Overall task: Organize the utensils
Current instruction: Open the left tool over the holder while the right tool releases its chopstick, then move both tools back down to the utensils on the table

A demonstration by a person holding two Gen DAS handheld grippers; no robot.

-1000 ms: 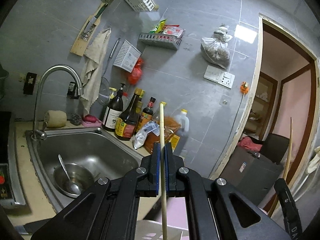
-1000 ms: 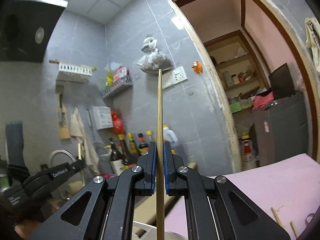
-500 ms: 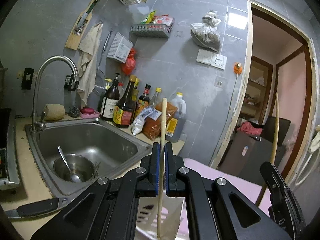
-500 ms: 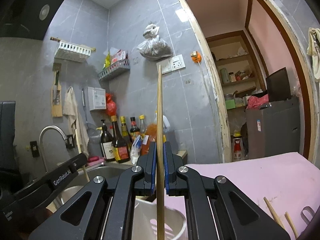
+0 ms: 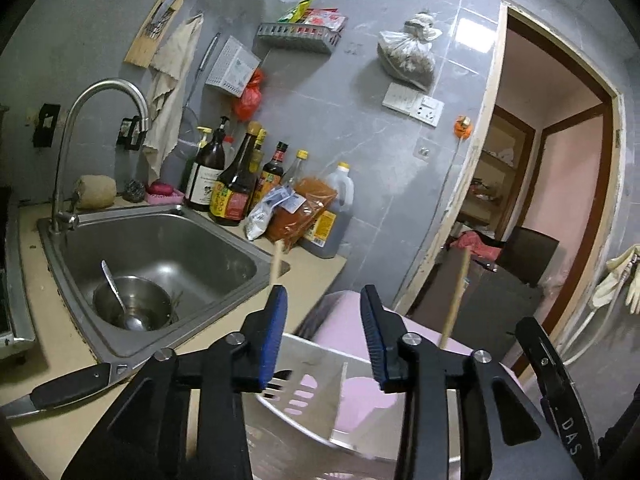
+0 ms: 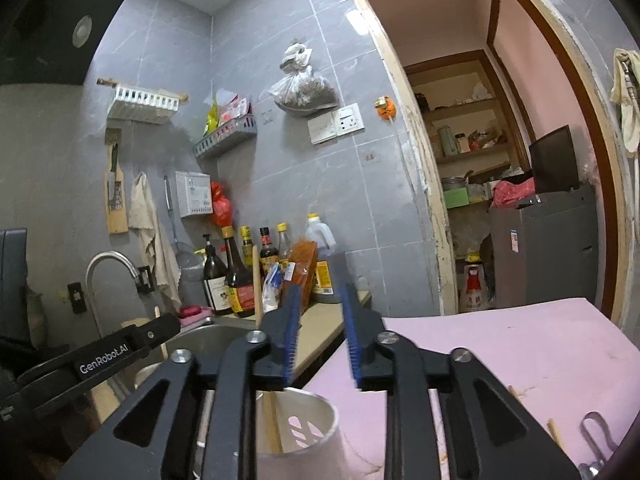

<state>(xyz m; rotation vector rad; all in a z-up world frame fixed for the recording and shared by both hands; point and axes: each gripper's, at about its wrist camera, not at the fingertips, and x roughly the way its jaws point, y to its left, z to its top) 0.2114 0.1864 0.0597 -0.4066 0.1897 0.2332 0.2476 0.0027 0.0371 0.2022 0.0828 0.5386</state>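
Both tools have just been opening: left tool (image 5: 323, 332) and right tool (image 6: 320, 334) stand released, nothing between them. Their chopsticks (image 6: 256, 280) now stand upright in the holder (image 6: 298, 426) directly below.

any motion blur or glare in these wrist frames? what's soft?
Left wrist view: the white slotted utensil holder beneath the open left tongs is smeared by motion blur, and glare flares on the grey wall tile. Right wrist view: the right tongs' blue pads look streaked; fisheye bends the wooden door frame.
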